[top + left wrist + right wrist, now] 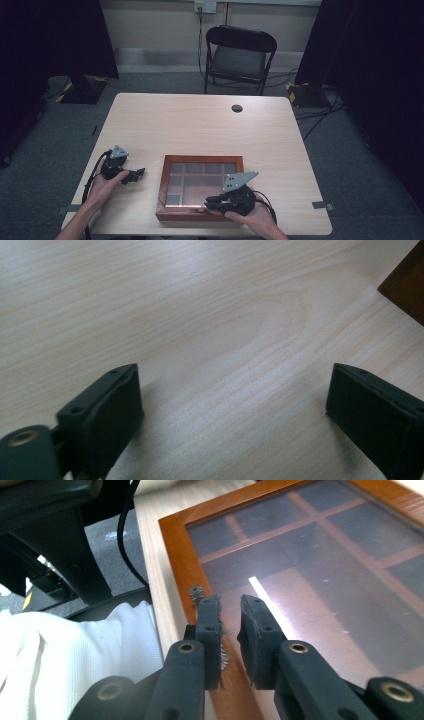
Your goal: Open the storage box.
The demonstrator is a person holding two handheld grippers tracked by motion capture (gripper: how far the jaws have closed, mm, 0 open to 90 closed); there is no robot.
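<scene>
- High view: wooden box with glass lid lying near front edge of worktop; left hand-held gripper resting on worktop just left of box; right hand-held gripper over box's front edge.
- Left gripper view: jaws wide apart over bare worktop, nothing between; box corner at upper right.
- Right gripper view: right hand-held gripper nearly together, narrow gap, above box frame beside small metal latch; grip on latch impossible to tell.

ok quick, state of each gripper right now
left gripper: open, nothing between the jaws, over bare table.
right gripper: nearly shut, holding nothing, over the front edge of the box by its small latch.
</scene>
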